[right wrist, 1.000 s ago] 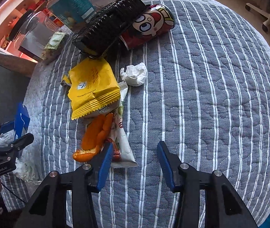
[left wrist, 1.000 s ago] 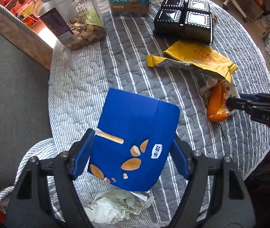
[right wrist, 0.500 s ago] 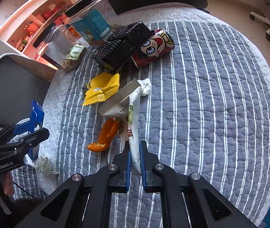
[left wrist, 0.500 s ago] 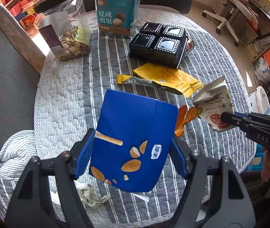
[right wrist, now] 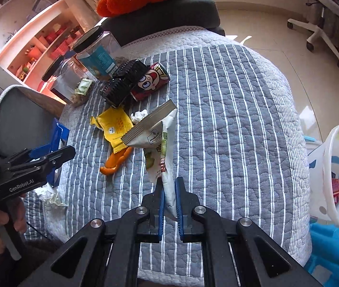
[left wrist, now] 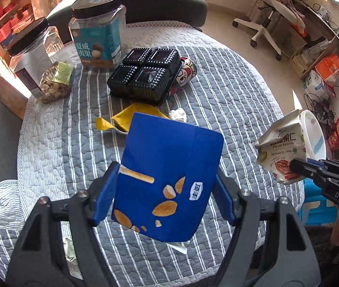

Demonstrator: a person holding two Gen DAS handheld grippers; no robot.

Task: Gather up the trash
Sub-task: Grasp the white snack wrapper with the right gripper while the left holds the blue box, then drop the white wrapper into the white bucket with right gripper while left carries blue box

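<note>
My left gripper is shut on a blue snack box with nut pictures, held above the striped tablecloth. The right gripper is shut on the bottom edge of a white pecan bag, which hangs clear of the table. From the left wrist the bag shows at the right, in front of a white bin. On the cloth lie a yellow wrapper, an orange peel, a crumpled tissue and crumpled paper.
At the back of the round table stand two clear jars, a black plastic tray and a red can on its side. The white bin stands beside the table's right edge, over a blue stool.
The right gripper shut on the white bag and lifted it off the table, leaving the orange peel behind. Both grippers rose; the left kept the blue box.
</note>
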